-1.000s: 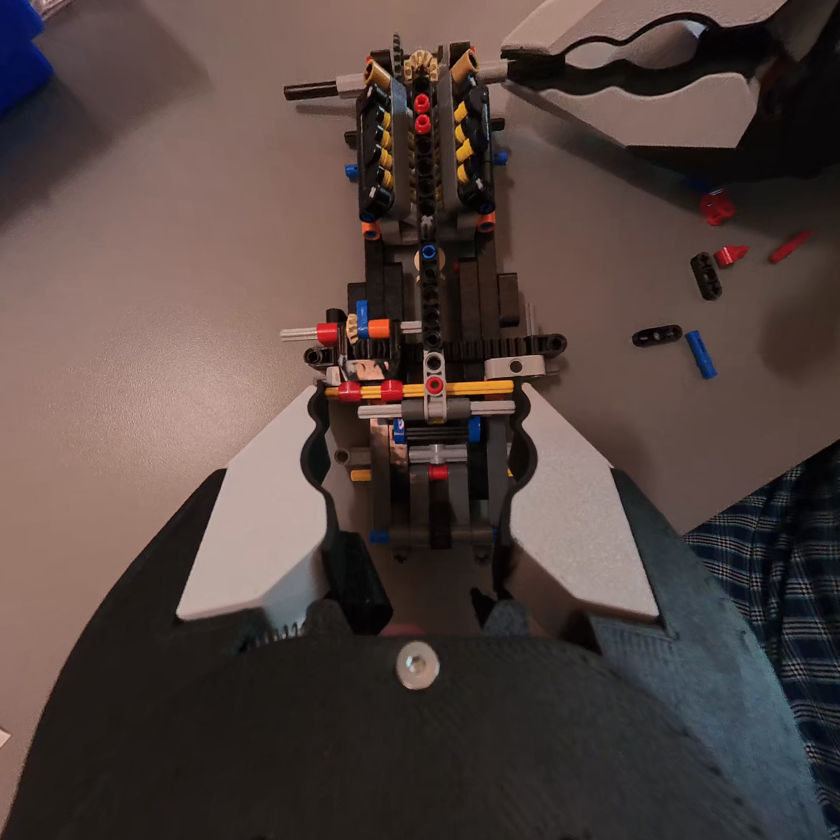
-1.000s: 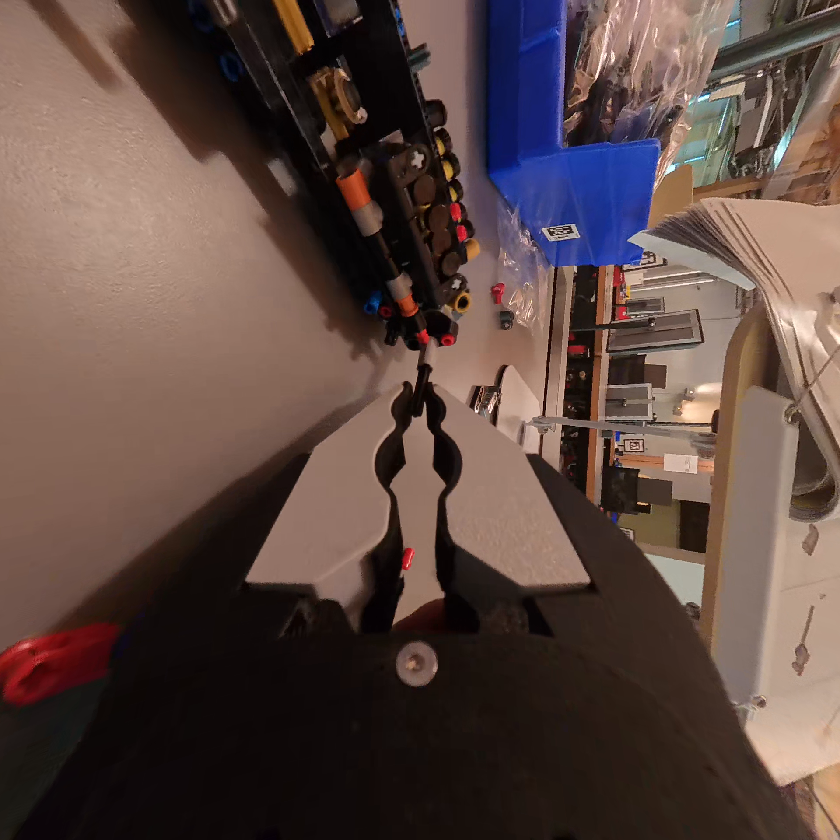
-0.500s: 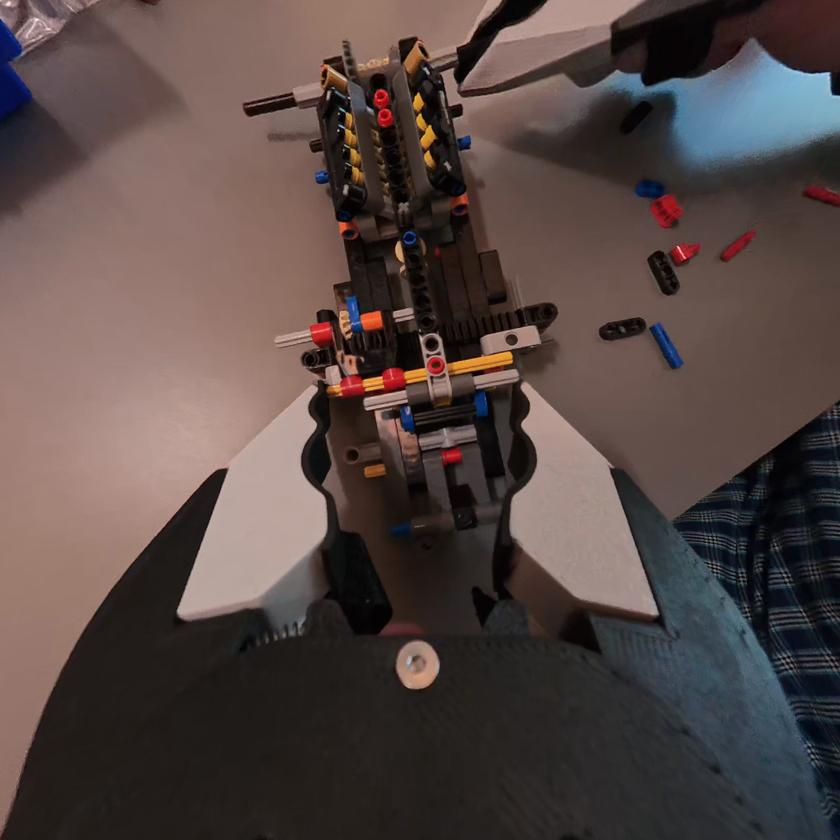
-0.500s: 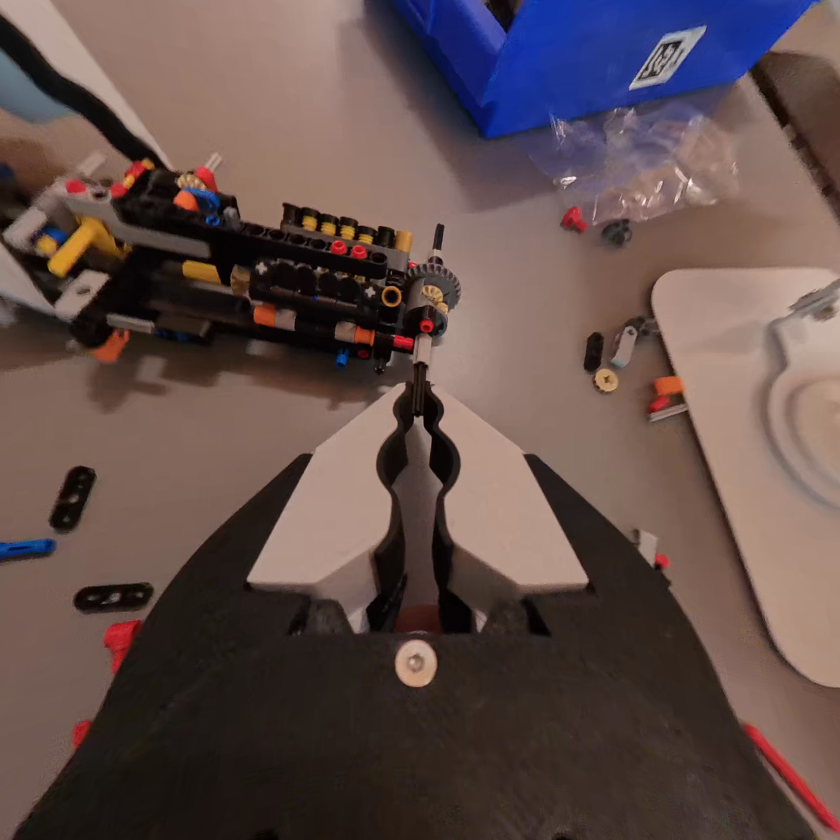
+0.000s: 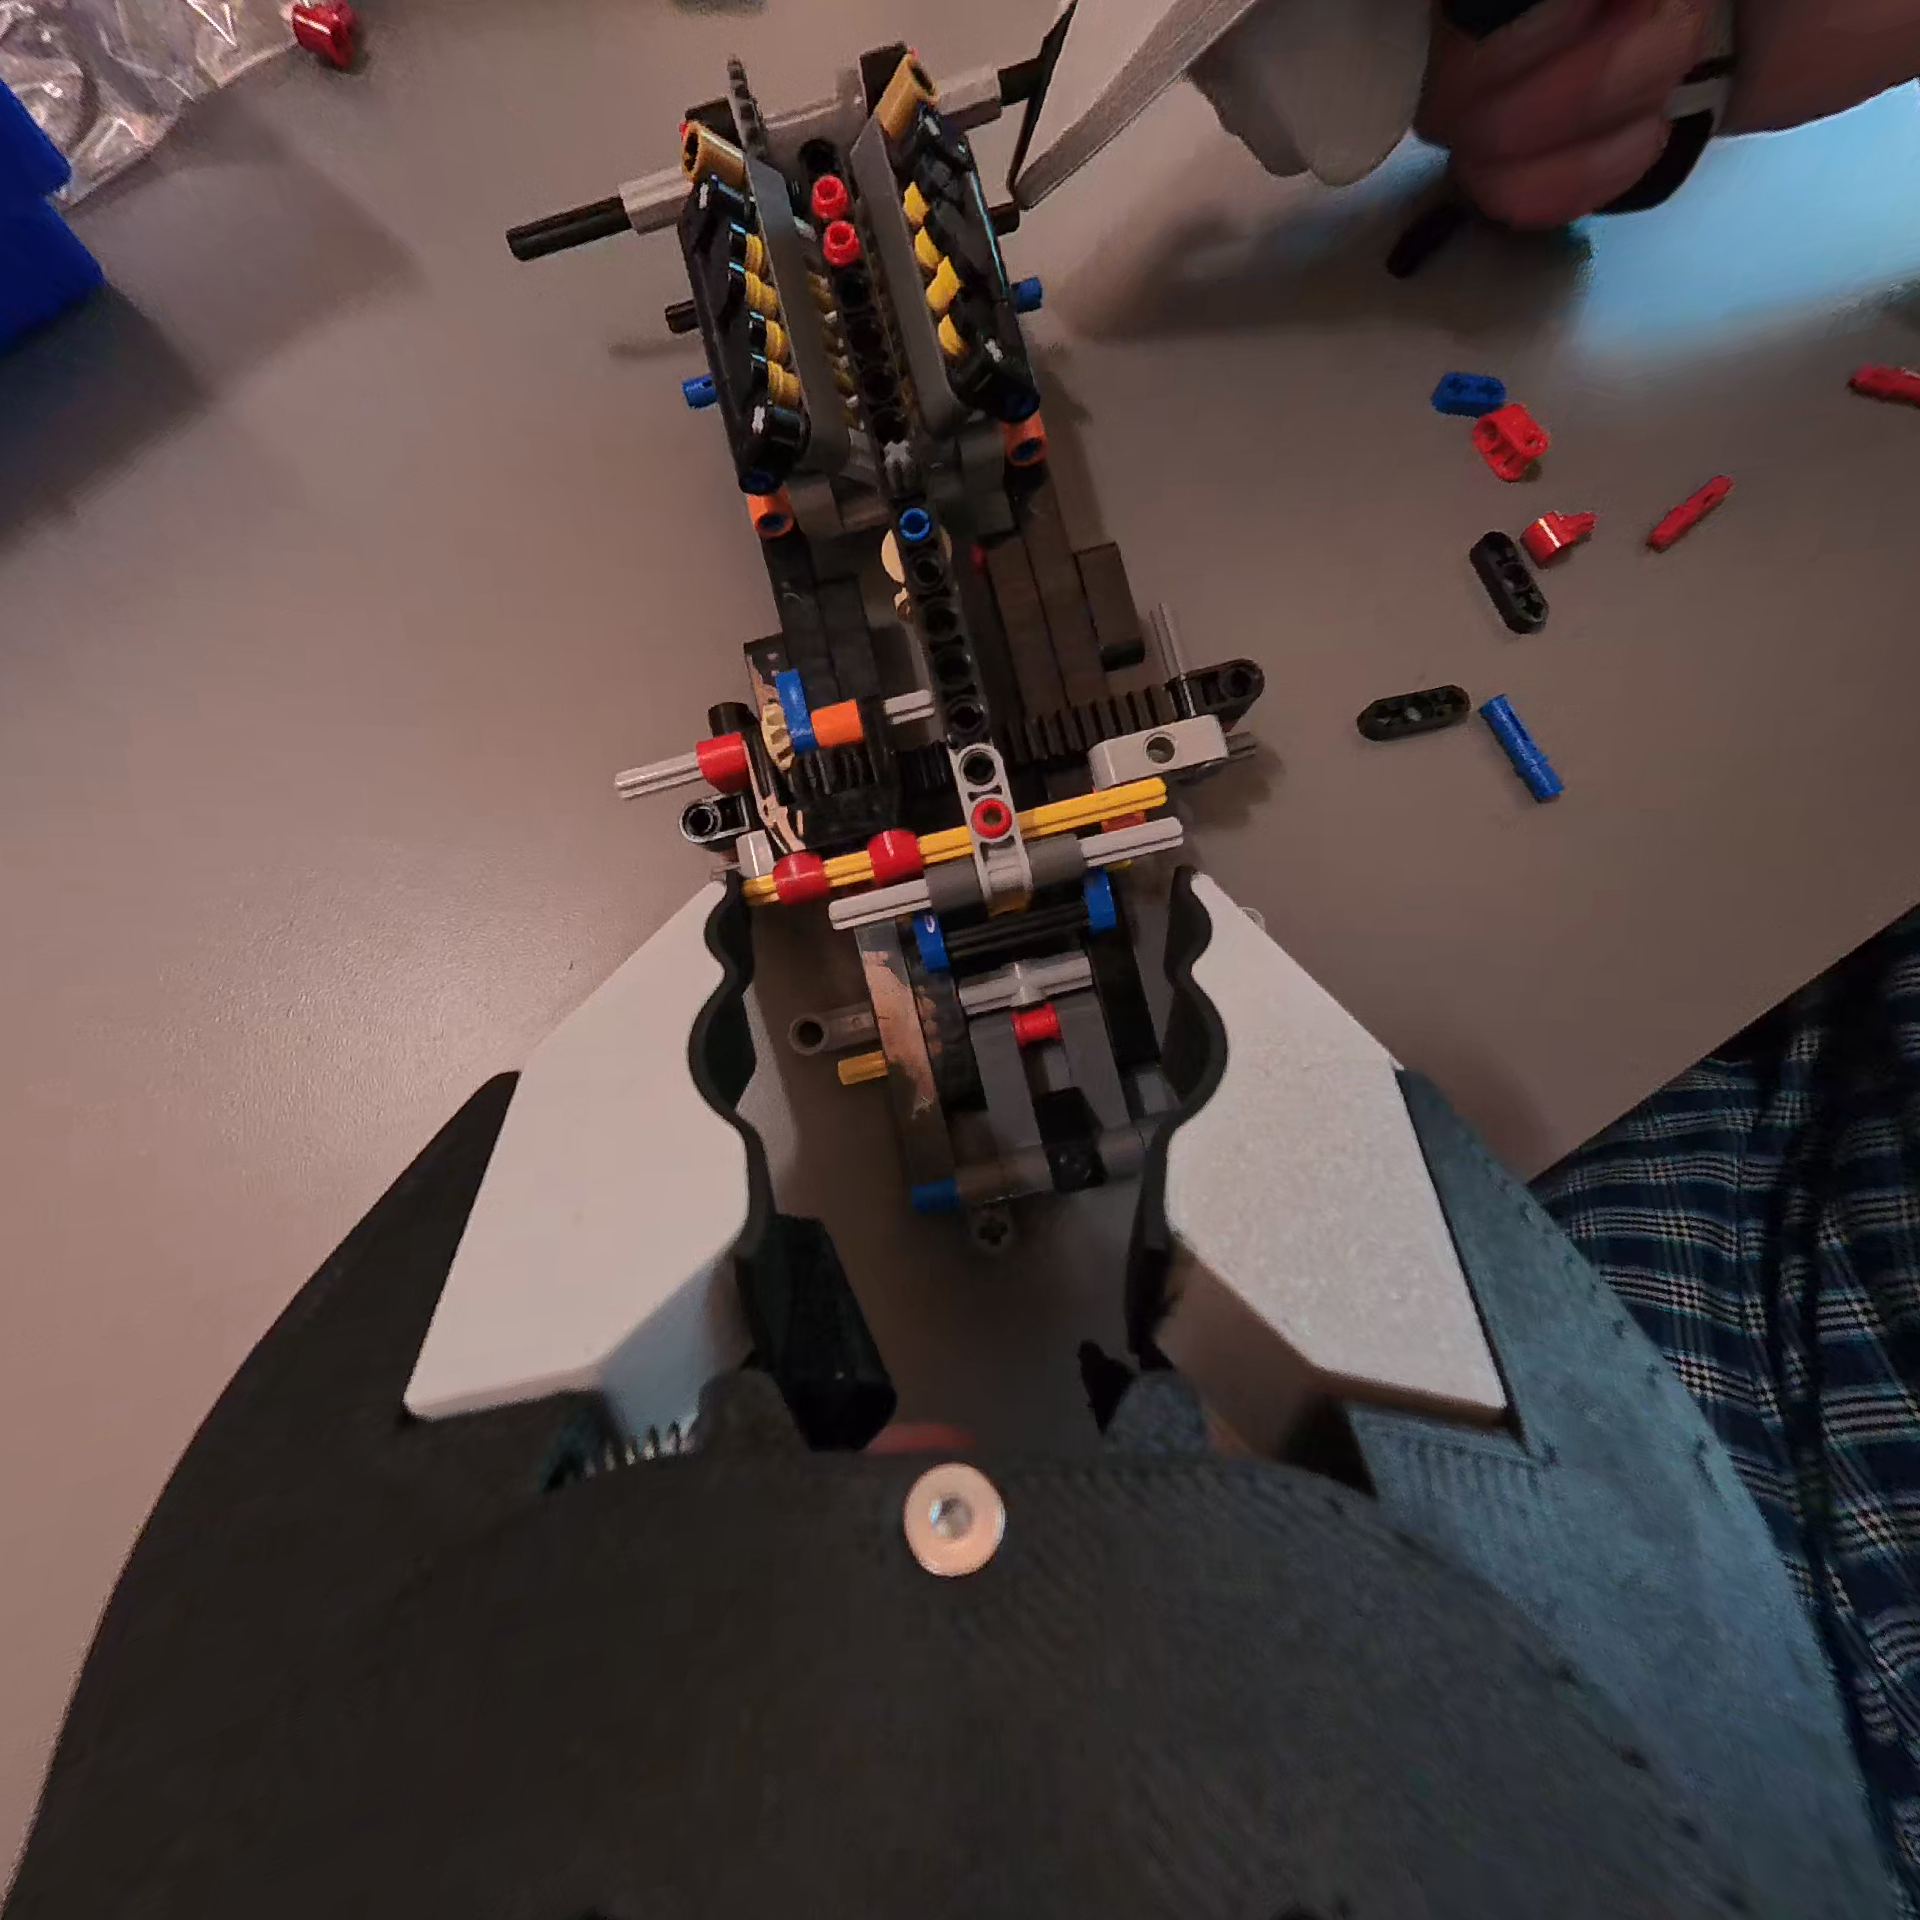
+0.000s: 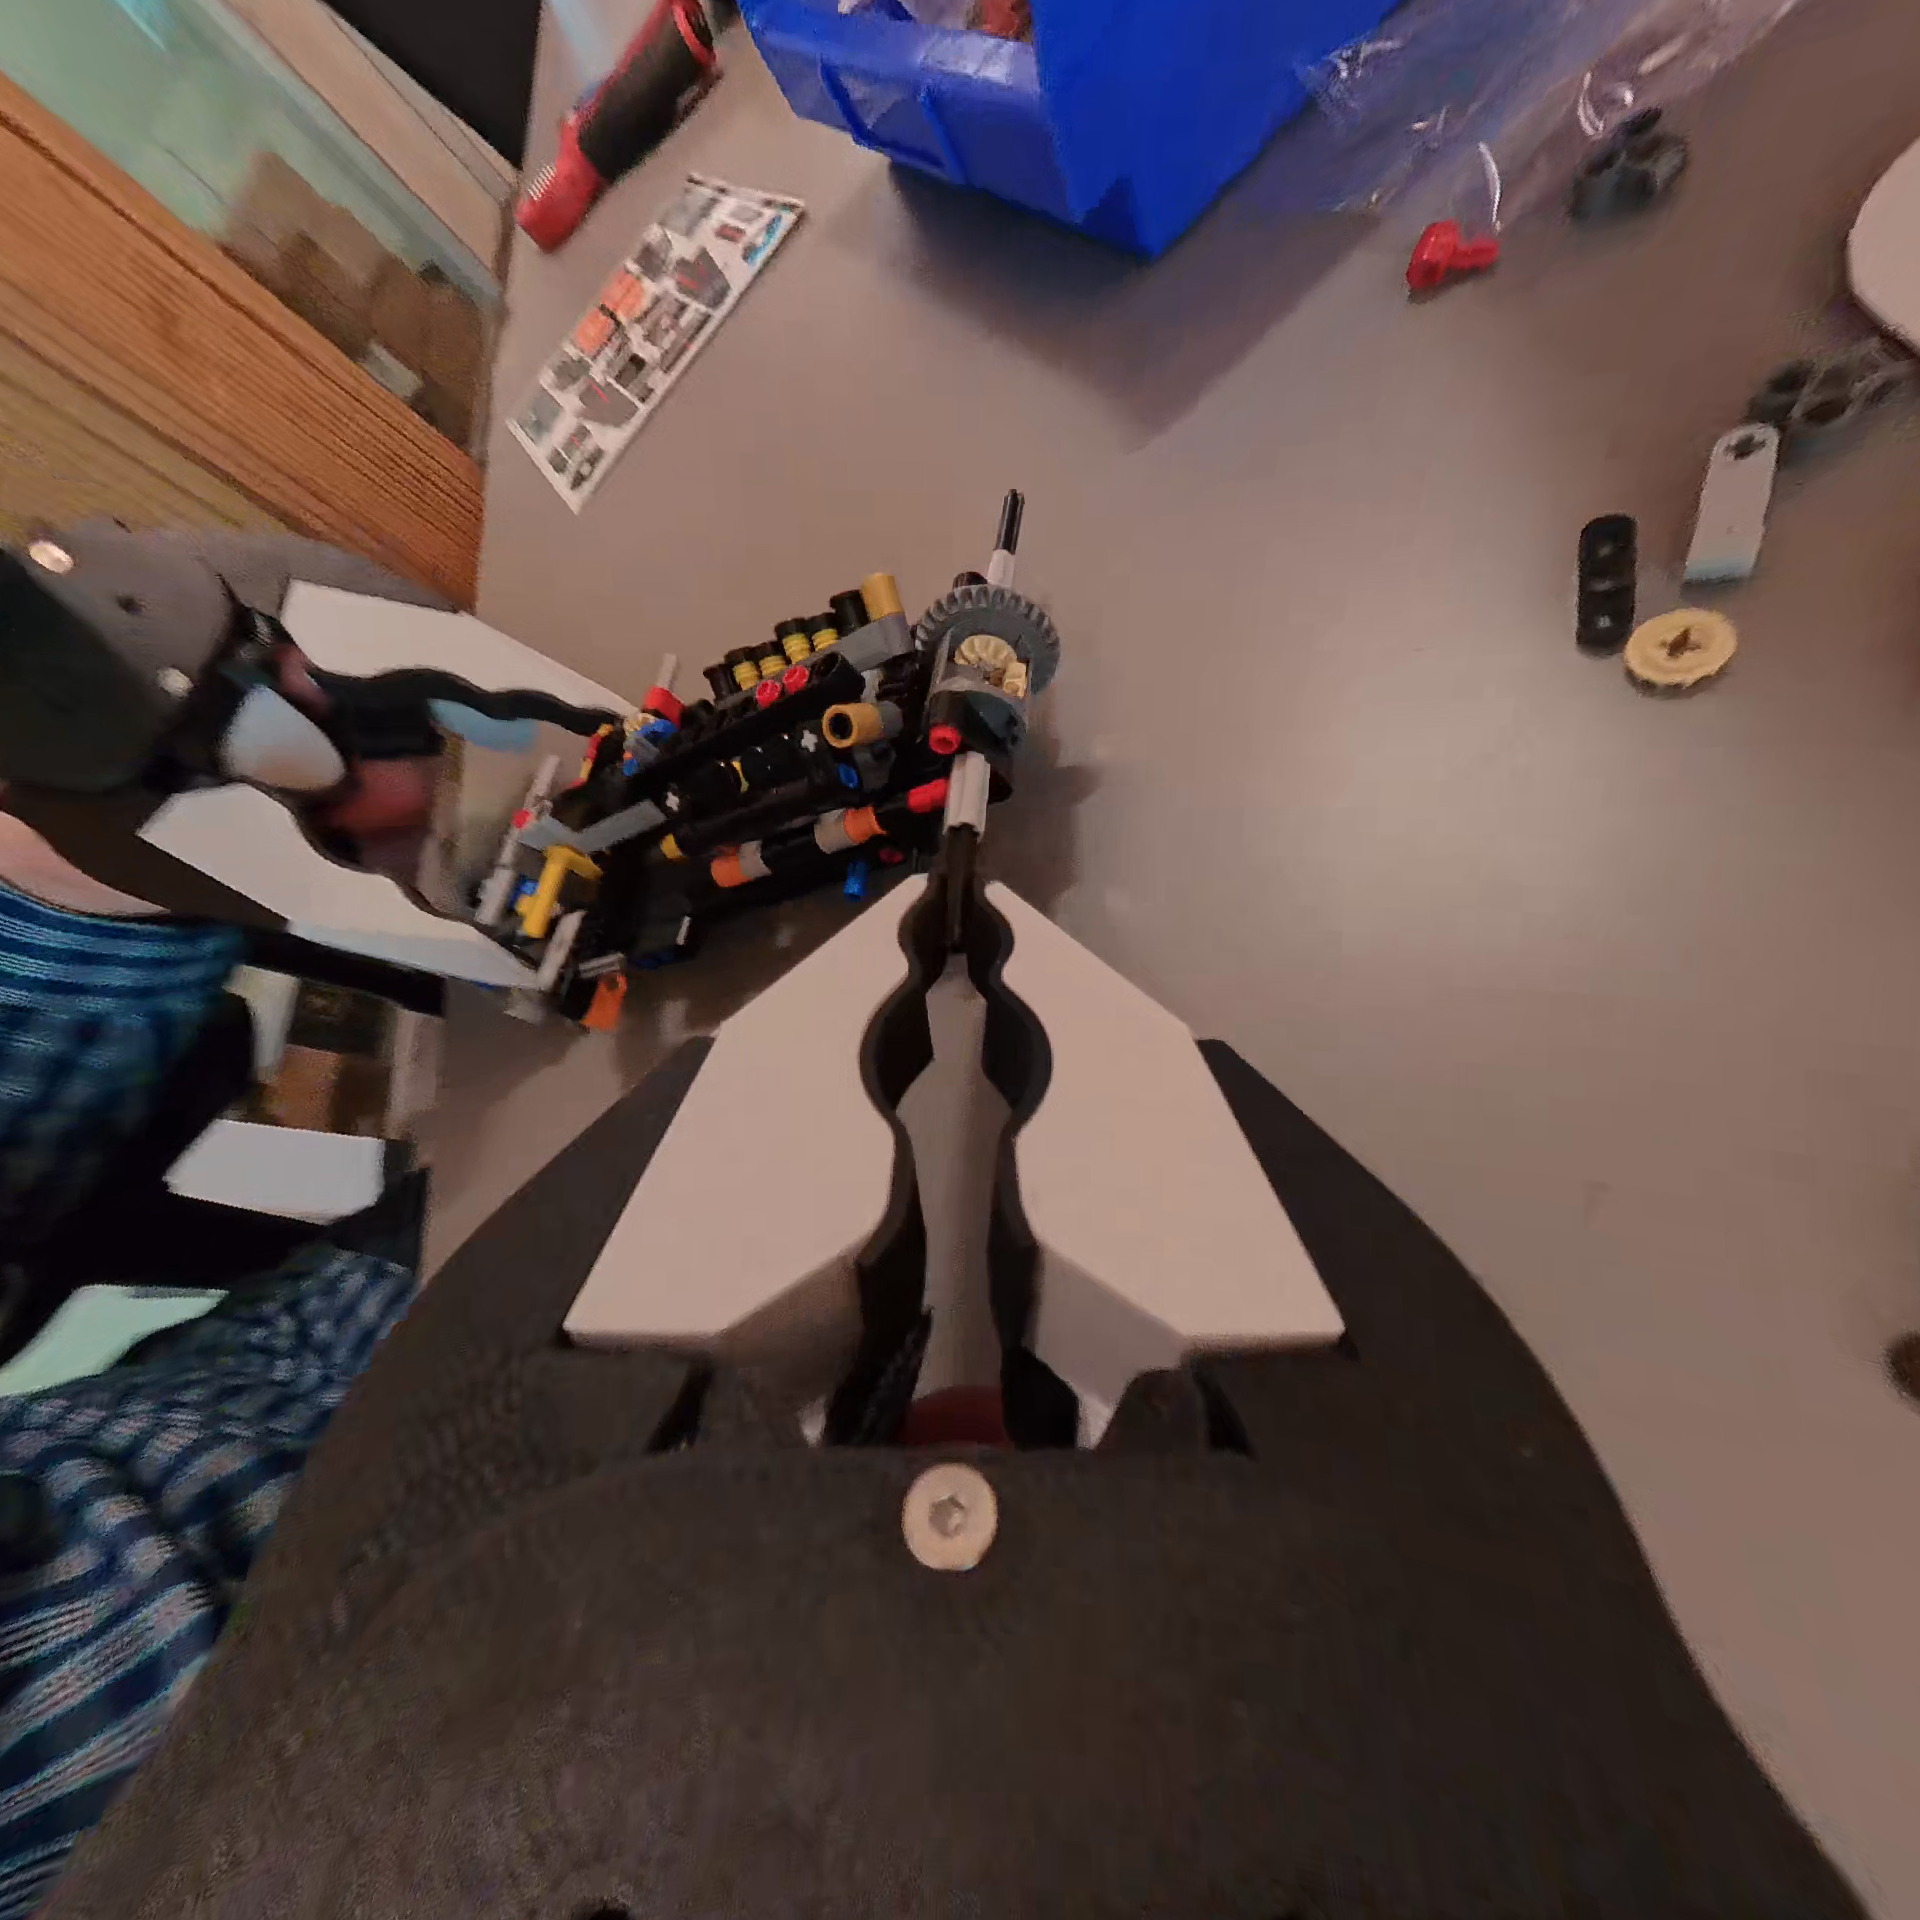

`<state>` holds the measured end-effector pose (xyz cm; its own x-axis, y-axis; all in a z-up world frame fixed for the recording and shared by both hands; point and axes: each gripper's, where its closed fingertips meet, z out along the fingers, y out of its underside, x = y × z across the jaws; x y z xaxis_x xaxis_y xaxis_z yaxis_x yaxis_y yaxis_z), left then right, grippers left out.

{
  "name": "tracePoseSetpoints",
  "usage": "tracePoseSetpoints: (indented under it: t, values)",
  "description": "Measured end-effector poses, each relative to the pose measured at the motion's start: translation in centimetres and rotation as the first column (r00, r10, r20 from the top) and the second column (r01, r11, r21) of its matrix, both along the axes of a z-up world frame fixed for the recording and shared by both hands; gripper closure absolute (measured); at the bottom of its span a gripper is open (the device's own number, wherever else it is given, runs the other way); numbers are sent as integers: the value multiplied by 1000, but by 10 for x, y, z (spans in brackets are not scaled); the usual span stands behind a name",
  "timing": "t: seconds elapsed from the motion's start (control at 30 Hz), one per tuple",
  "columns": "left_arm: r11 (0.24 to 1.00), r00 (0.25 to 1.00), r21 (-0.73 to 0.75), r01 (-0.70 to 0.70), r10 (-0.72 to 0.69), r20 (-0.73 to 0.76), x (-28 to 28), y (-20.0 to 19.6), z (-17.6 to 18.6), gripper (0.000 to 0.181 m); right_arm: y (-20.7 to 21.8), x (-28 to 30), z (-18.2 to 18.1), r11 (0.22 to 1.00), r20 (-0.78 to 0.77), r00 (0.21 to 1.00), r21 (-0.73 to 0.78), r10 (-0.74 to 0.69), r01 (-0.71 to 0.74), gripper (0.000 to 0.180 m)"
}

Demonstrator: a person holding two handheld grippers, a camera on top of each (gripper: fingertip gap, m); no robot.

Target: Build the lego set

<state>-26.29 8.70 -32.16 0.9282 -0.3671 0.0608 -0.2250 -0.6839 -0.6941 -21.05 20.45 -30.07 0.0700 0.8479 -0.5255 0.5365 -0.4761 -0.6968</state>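
The lego model (image 5: pixel 914 644), a long black chassis with yellow, red and orange parts, lies on the grey table. My left gripper (image 5: pixel 961 920) is wide open, its jaws either side of the model's near end. The right finger (image 5: pixel 1195 1039) touches the model's side; a gap shows on the left. My right gripper (image 6: pixel 956 920) is shut on the black axle (image 6: pixel 964 868) that runs through the grey gear (image 6: pixel 987 644) at the model's far end. It also shows at the top of the left wrist view (image 5: pixel 1049 135), held by a hand (image 5: pixel 1558 104).
Loose parts lie right of the model: a blue pin (image 5: pixel 1517 743), a black link (image 5: pixel 1413 712), red pieces (image 5: pixel 1507 442). A blue bin (image 6: pixel 1091 104), a printed sheet (image 6: pixel 655 332), a tan gear (image 6: pixel 1678 646) and a grey link (image 6: pixel 1730 509) lie beyond. The table edge and plaid clothing (image 5: pixel 1766 1299) are close right. Some 15 cm of space lies between my two pairs of fingers.
The right gripper has swung round the model's far end, still shut on the axle. The model has tilted and slid a little forward between the left jaws.
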Motion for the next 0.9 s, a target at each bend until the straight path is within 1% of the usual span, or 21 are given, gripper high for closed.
tracePoseSetpoints:
  t: [0.07,0.1,0.13,0.23,0.3,0.33,0.4,0.5,0.57,0.6,0.67,0.73,0.8,0.83,0.9]
  values:
    - [1000,1000,10,2,-2,1,0,0,1,103,-1,0,3,998,-18,1000,-61,-9,7,180]
    - [1000,1000,13,3,-3,-2,0,0,1,103,-1,0,3,998,-23,1000,-66,-11,9,180]
    - [1000,1000,17,5,-5,-5,0,0,1,103,-1,0,3,999,-21,1000,-39,-9,8,180]
    - [1000,1000,17,6,-6,-5,0,1,1,103,2,0,2,991,-4,1000,134,6,-6,180]
    - [1000,1000,23,6,-6,5,0,1,3,104,4,0,5,964,2,1000,267,23,-22,180]
    - [1000,1000,22,7,-7,12,1,1,3,103,6,0,6,938,12,999,344,32,-34,180]
    - [1000,1000,25,7,-8,22,2,1,3,103,10,0,7,864,34,998,500,47,-58,180]
    - [1000,999,27,11,-12,37,4,1,4,104,14,1,11,696,71,996,712,62,-94,180]
    - [1000,998,22,11,-12,57,5,1,5,104,16,2,13,587,97,993,801,70,-119,180]
    - [1000,998,19,12,-13,69,5,0,6,103,16,2,13,546,106,992,828,72,-128,180]
    - [999,996,33,10,-13,91,3,0,14,101,16,3,14,497,115,990,857,76,-138,180]
    - [999,995,44,-14,10,100,-4,2,24,99,16,3,16,467,113,991,874,73,-134,180]
    - [998,996,65,-27,21,91,-9,7,36,101,17,3,18,457,108,992,880,69,-128,180]
    - [997,997,66,-27,22,72,-9,10,40,106,17,3,19,452,106,992,883,68,-125,180]
    - [998,998,60,-5,1,64,-4,16,48,108,17,3,20,448,102,993,886,66,-121,180]
